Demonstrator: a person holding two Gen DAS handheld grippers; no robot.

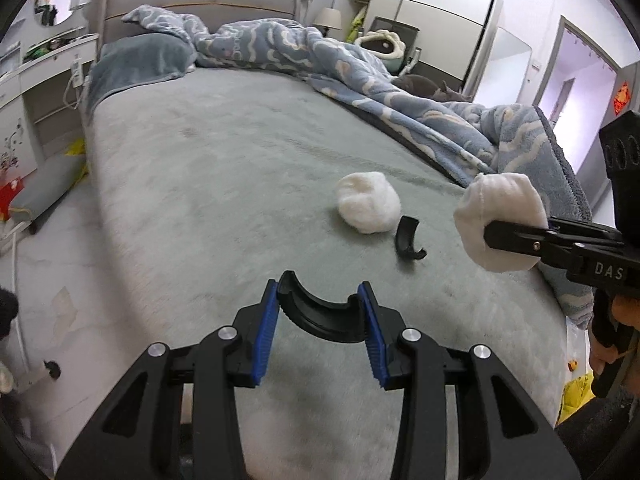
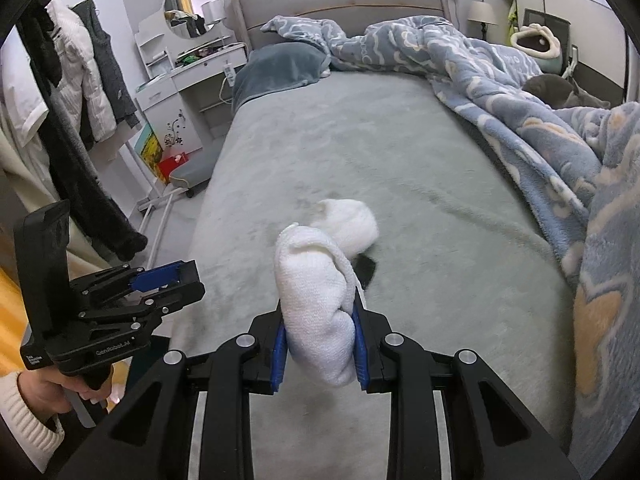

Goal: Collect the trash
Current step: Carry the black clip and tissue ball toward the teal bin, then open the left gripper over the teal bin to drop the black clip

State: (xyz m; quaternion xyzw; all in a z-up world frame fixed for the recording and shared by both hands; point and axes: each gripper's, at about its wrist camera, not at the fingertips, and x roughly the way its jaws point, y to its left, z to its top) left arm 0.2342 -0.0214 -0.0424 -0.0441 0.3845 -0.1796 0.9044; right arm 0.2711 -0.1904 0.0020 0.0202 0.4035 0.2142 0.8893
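"DAS" could be read in white on the body of the right gripper (image 1: 486, 236) in the left wrist view, with the rest of the word cut off by the frame edge. "GenRobot.AI" was printed on the side of the left gripper (image 2: 188, 276) as seen from the right wrist view; a small white label lower on its handle was too tiny to be made out. A red square hanging with gold marks (image 1: 621, 98) was spotted by the doorway, unreadable.

The black curved plastic piece (image 1: 320, 312) was clamped between the blue pads of the left gripper (image 1: 320, 312), jaws closed onto its two ends, held just above the grey bed (image 1: 240, 168). A white balled-up cloth (image 2: 320, 300) was squeezed tight in the jaws of the right gripper (image 2: 320, 336), held above the bed. A second white cloth ball (image 1: 368, 208) was left lying on the bed, with a smaller black curved fragment (image 1: 408, 240) just beside it; from the right wrist view that fragment was mostly hidden behind the held cloth.

Both grippers were angled downward toward the mattress. A hand (image 2: 60, 388) in a cream knit cuff was seen wrapped around the left gripper's handle, and part of a hand (image 1: 624, 320) was seen on the right one, mostly cut off
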